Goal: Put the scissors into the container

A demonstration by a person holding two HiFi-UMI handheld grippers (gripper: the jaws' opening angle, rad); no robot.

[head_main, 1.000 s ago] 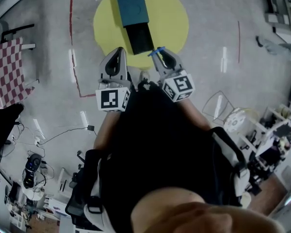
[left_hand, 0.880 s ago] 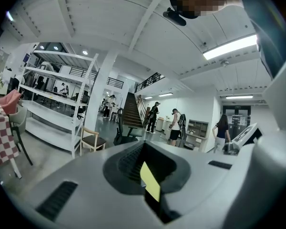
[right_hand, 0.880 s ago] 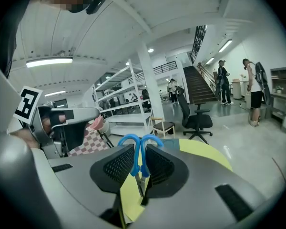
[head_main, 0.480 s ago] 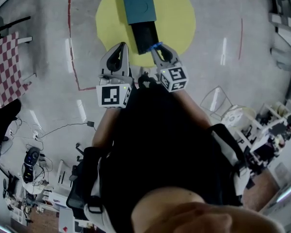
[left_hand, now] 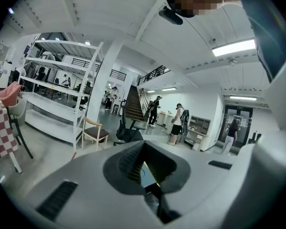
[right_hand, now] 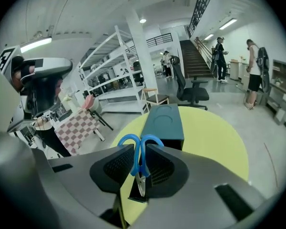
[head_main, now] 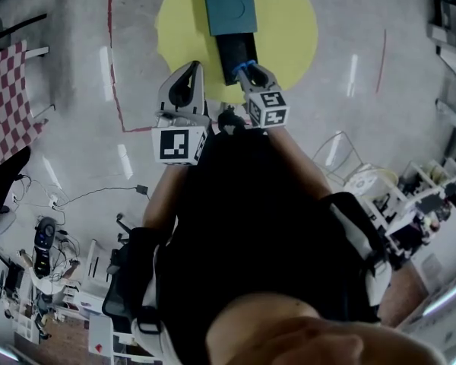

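Blue-handled scissors (right_hand: 140, 162) stand between the jaws of my right gripper (right_hand: 140, 171), handles up and blades down; the gripper is shut on them. In the head view the right gripper (head_main: 248, 73) holds the scissors (head_main: 247, 66) at the near end of the container's black pulled-out drawer (head_main: 236, 55). The teal container (head_main: 228, 2) lies on a round yellow table (head_main: 289, 29); the right gripper view shows the container (right_hand: 164, 120) just ahead. My left gripper (head_main: 188, 78) hangs beside it to the left, at the table's near edge, shut and empty (left_hand: 145, 168).
A red-and-white checkered table (head_main: 7, 105) stands to the left. A red line (head_main: 114, 67) runs across the grey floor. Cables and gear (head_main: 45, 257) lie at lower left, shelves and clutter at the right (head_main: 418, 204). Chairs (right_hand: 155, 97) and people (left_hand: 178, 123) are farther off.
Both grippers have moved forward toward the table. The right gripper with the scissors has gone from the table's near edge to the near end of the black drawer.
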